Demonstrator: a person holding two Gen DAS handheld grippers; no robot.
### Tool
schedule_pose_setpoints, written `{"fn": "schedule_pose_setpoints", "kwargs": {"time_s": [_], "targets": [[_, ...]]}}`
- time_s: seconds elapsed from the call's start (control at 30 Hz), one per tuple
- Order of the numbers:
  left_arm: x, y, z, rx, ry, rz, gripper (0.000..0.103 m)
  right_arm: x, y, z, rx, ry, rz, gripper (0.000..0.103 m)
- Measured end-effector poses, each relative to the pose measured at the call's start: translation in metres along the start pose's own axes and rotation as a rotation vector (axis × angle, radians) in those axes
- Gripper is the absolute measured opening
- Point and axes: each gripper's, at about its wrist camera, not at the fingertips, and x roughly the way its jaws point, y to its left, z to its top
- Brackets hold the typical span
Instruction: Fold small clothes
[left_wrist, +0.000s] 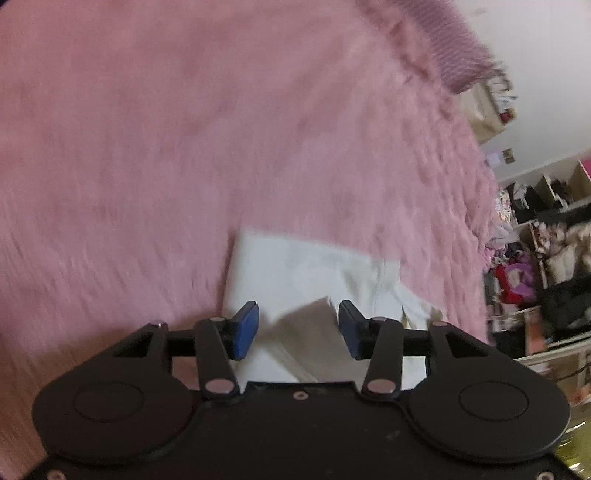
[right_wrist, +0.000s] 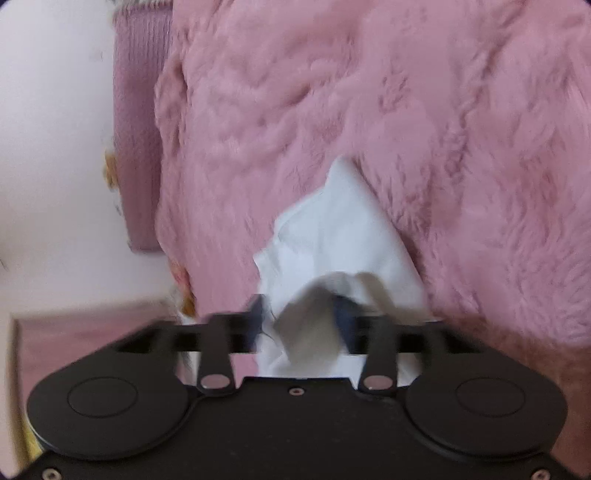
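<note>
Left gripper (left_wrist: 298, 328): jaws spread wide, blue pads (left_wrist: 245, 334) clear of the cloth, a raised fold between them but not pinched. Right gripper (right_wrist: 301, 321): blurred; bunched cloth sits between the jaws, grip cannot be confirmed. White garment (left_wrist: 314, 273) lies partly folded on the pink fluffy blanket (left_wrist: 184, 147), directly ahead of both grippers. Beyond the blanket edge, cluttered shelves (left_wrist: 546, 236) stand against the wall.
</note>
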Motion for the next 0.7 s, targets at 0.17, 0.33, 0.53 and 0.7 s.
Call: {"fn": "schedule_pose_setpoints", "kwargs": {"time_s": [0.17, 0.33, 0.53, 0.7], "targets": [[-0.03, -0.017, -0.013, 0.188, -0.078, 0.022, 0.051, -0.028, 0.011, -0.003, -0.079, -0.159, 0.12, 0.068], [-0.065, -0.015, -0.067, 0.396, -0.054, 0.054, 0.057, -0.057, 0.036, -0.029, -0.392, -0.109, -0.057, 0.068], [-0.063, 0.005, -0.106, 0.419, 0.005, 0.026, 0.058, -0.091, 0.025, -0.085, -0.746, 0.025, -0.325, 0.068], [-0.04, 0.019, -0.12, 0.368, 0.066, 0.021, 0.051, -0.083, 0.001, -0.105, -0.836, 0.123, -0.432, 0.068]]}}
